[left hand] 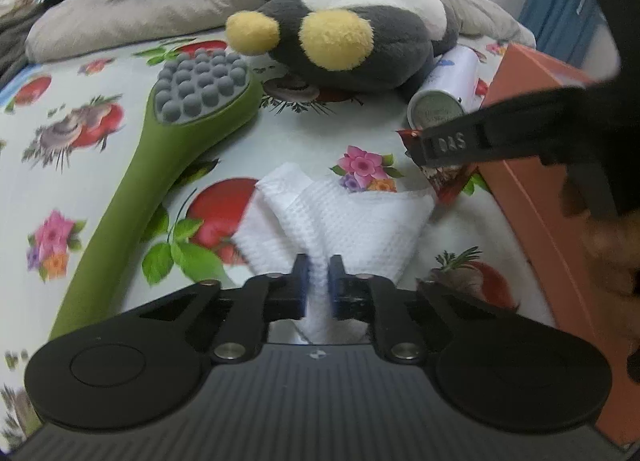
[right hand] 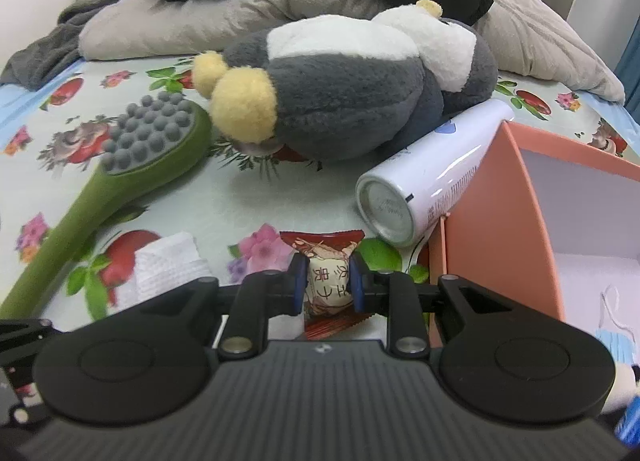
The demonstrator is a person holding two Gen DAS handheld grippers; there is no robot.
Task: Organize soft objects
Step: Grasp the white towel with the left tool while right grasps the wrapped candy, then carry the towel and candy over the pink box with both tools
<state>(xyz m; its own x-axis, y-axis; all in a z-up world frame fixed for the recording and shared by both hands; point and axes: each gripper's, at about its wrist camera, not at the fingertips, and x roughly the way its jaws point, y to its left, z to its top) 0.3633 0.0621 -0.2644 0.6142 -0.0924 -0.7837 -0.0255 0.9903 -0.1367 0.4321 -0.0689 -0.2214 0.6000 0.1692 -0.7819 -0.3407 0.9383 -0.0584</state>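
My left gripper (left hand: pixel 319 261) is shut on a pinched fold of the white textured cloth (left hand: pixel 352 217), which lies on the flowered bedsheet. My right gripper (right hand: pixel 329 263) is shut on a small red-and-white snack packet (right hand: pixel 326 281); seen from the left wrist, the right gripper (left hand: pixel 424 149) comes in from the right with the packet (left hand: pixel 446 177) at its tip. A grey, white and yellow plush toy (left hand: pixel 352 45) (right hand: pixel 340 101) lies further back on the bed. A corner of the white cloth (right hand: pixel 168 261) shows at the lower left of the right wrist view.
A green massage brush (left hand: pixel 160 149) (right hand: pixel 120 177) with grey nubs lies at the left. A white spray can (left hand: pixel 444 93) (right hand: pixel 424 181) rests beside an open salmon-pink box (right hand: pixel 520 229) (left hand: pixel 536 181) at the right, with a face mask (right hand: pixel 618 341) inside. Grey bedding (right hand: pixel 200 25) and black clothing are piled at the back.
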